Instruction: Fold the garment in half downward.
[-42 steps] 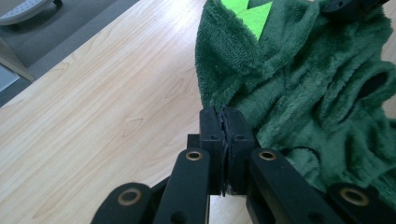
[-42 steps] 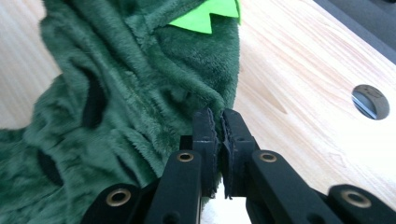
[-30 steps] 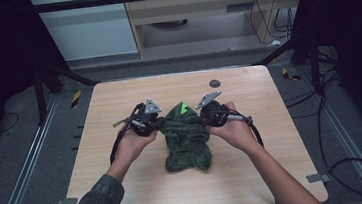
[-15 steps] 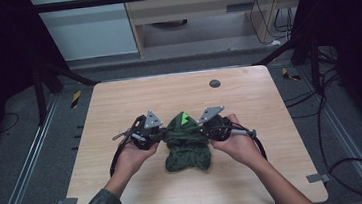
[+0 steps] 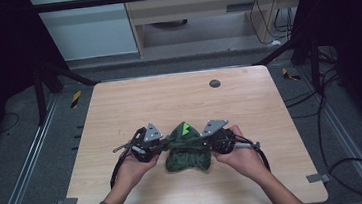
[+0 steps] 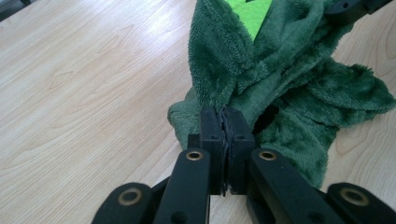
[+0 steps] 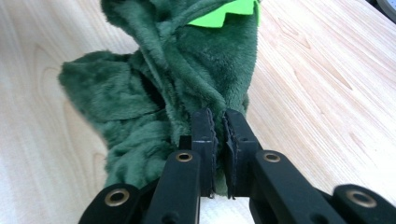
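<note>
Pale wooden worktop (image 5: 120, 113) from the high view carries my green plush garment (image 5: 188, 151) near its front middle, with my left gripper (image 5: 160, 145) and right gripper (image 5: 208, 143) at its sides. Along the left gripper (image 6: 224, 135) view, my jaws are clamped on a plush fold. Along the right gripper (image 7: 218, 140) view, my jaws pinch the opposite edge, with a lime felt patch (image 7: 219, 14) beyond.

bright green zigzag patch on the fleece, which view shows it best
The right gripper view: the bright green patch shows its toothed edge up close on the dark green fleece. The left gripper view cuts it off at the top; the high view gives a tiny fleck.
</note>
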### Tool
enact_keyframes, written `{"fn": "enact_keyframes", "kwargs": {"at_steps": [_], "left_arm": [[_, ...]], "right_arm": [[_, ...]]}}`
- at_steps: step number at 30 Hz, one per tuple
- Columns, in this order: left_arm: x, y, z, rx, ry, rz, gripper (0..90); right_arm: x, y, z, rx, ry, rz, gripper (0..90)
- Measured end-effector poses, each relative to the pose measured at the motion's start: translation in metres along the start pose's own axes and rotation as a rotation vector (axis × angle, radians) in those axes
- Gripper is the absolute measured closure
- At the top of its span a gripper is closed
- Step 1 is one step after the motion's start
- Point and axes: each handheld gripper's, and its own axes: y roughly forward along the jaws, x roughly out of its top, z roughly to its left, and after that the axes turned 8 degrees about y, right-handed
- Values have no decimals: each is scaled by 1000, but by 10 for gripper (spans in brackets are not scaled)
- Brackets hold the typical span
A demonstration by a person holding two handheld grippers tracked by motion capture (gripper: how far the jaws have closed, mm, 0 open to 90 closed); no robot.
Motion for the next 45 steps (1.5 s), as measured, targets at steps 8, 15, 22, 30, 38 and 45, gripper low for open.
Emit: {"fn": "enact_keyframes", "kwargs": {"at_steps": [8, 15, 22, 30, 38, 45], "left_arm": [[-4, -3, -8, -2, 11, -11, 883], [-7, -6, -13, -2, 13, -16, 882], [-13, -4, -18, 0, 7, -18, 879], [-15, -4, -20, -2, 7, -18, 877], [-20, -4, -24, -5, 7, -20, 867], [-25, -2, -28, -9, 7, -23, 863]], "right_arm": [[-8, -5, 9, -5, -32, -3, 841], [-12, -9, 13, -19, -46, -12, 834], [-18, -7, 16, -15, -40, -14, 836], [-19, -6, 20, -13, -42, -6, 829], [-22, -8, 24, -12, -58, -4, 817], [-25, -9, 29, -8, -70, 3, 812]]}}
